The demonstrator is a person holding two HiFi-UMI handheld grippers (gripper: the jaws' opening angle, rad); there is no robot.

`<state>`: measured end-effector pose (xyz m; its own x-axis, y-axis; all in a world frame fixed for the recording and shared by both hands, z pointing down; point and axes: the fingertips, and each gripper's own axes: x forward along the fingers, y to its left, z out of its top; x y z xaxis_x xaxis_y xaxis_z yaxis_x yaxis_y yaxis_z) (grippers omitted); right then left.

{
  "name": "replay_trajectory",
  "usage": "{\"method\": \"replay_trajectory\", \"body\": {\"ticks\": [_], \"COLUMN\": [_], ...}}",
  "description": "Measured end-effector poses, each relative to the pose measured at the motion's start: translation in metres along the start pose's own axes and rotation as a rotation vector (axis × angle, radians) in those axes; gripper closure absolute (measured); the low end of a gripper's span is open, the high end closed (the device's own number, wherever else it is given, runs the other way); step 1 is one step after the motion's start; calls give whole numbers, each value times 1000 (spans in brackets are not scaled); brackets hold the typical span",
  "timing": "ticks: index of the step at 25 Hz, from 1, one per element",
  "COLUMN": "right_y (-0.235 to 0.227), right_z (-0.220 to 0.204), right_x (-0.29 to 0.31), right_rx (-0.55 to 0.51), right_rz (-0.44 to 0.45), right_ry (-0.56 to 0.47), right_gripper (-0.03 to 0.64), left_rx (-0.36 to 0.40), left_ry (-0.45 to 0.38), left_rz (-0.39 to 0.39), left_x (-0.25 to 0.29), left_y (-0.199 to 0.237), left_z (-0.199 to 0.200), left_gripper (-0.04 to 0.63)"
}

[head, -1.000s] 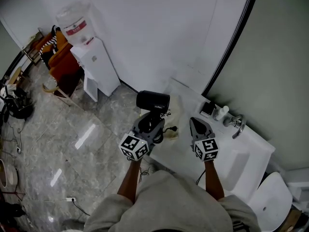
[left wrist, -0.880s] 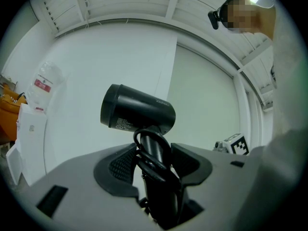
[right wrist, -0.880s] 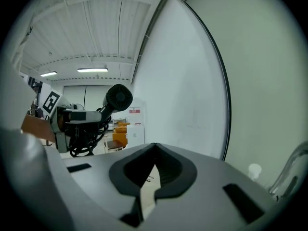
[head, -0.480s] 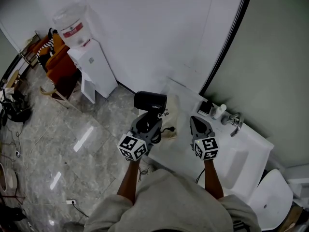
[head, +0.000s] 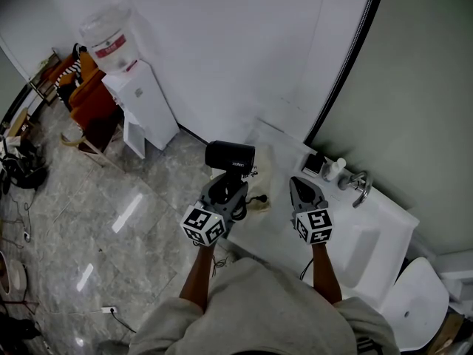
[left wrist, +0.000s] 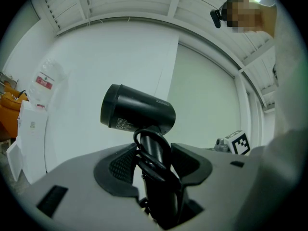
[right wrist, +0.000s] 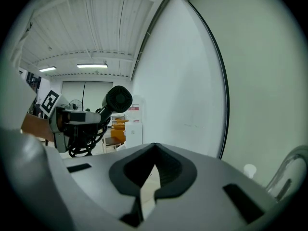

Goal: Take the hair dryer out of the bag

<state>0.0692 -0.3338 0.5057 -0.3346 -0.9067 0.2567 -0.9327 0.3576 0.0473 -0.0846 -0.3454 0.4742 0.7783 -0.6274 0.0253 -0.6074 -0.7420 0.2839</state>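
Hair dryer [left wrist: 139, 112] in left gripper [head: 229, 189]: jaws clamped on upright handle, cord looped round it. Barrel level, crosswise to jaws. Held in air at left edge of surface [head: 284, 231], open floor beyond. Right gripper [head: 301, 191] over surface, jaws closed, empty. Both forearms outstretched.
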Motion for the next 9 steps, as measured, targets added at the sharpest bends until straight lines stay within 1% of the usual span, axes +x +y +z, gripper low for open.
{"method": "replay_trajectory", "body": {"ticks": [9], "right_y": [1], "right_z": [-1], "right_x": [4], "right_rx": [-7], "right_rz": [2], "right_ry": [0], "right_gripper": [618], "left_rx": [-1], "left_ry": [0], "left_rz": [0], "left_x": [2], "left_y": [4], "left_z": [-4], "left_gripper": [376]}}
